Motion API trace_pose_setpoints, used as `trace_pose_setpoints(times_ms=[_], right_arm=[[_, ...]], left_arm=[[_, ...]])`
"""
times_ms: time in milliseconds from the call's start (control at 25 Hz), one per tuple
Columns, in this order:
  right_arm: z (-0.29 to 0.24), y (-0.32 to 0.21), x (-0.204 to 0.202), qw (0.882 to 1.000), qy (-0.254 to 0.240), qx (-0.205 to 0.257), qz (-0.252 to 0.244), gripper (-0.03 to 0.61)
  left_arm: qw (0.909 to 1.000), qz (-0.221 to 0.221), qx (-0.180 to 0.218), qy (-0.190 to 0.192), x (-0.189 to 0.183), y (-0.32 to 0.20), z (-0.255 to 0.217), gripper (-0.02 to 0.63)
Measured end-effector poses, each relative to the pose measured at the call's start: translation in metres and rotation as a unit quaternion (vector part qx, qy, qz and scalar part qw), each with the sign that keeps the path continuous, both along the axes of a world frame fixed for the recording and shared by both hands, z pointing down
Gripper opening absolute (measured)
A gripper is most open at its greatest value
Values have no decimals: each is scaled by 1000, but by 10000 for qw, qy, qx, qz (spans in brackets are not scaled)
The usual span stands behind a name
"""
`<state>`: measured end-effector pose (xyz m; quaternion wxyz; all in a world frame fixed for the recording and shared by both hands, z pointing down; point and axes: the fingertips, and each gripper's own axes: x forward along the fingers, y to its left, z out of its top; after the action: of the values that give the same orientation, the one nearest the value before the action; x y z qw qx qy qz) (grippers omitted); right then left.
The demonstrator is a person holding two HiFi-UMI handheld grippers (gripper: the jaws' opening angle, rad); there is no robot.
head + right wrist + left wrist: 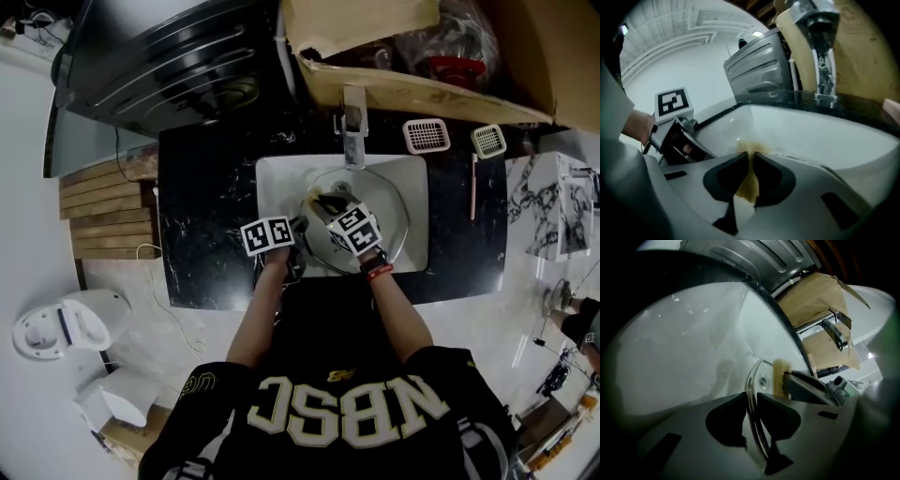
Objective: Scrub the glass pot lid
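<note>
A dark ribbed metal appliance (159, 56) is sitting at the far left, with pale wooden slats (103, 208) below it. Next comes a black marble surface (206, 244) with white veins, holding one white rectangular sink (272, 178) with smooth, rounded walls.

A person is leaning over the sink with a gripper in each hand. The left gripper (298, 225) is reaching into the sink's near left side. Its two dark fingers (726, 420) are standing narrow, clamping the thin metal rim of the one round glass lid (752, 380). The lid (389, 211) is standing tilted inside the sink, filling most of it. A small round drain (762, 379) is showing through the glass.

Just right of it, the right gripper (330, 208) is coming in over the lid. Its fingers (773, 180) are pinching one coarse yellow-brown sponge (749, 180), which is poking out past the fingertips towards the glass. The two grippers are close together, each in the other's view.

One chrome faucet (353, 127) is hanging over the sink's back edge, above the lid. Behind it, an open cardboard box (403, 89) is overhanging the surface. To the right, two small square grids (427, 136) (488, 141) are lying side by side on the surface, and a white marble-patterned block (553, 202) is standing at the far right.
</note>
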<state>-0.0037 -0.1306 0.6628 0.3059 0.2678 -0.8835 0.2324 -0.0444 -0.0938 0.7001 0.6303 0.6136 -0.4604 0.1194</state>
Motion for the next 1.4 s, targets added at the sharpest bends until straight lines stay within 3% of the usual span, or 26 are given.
trace_pose_setpoints(times_ms=[160,360,600,880,1000,1200,1400], right_arm=[[27,14,-15,9965,532,62,-636,51],[39,7,-15,9919,931,210,-842,49],[56,-27,6,9876,1351,500,-628,47],[78,-46,37,9734,2115,727,-505,46],[84,-52,57,9611,2591,770,-568,44],[83,-63,104,9297,3502,751,-858,37],[78,-55,137,9115,3951,563,-989,38]], left_arm=[[10000,1,-68,40,2,1,0,80],[9999,7,-92,52,2,1,0,78],[9998,-30,-177,87,1,4,1,77],[9996,-75,-205,178,2,6,-1,86],[9998,6,-152,127,2,5,-1,86],[9998,179,-63,12,3,5,-1,94],[9998,206,-29,-32,2,5,-1,94]])
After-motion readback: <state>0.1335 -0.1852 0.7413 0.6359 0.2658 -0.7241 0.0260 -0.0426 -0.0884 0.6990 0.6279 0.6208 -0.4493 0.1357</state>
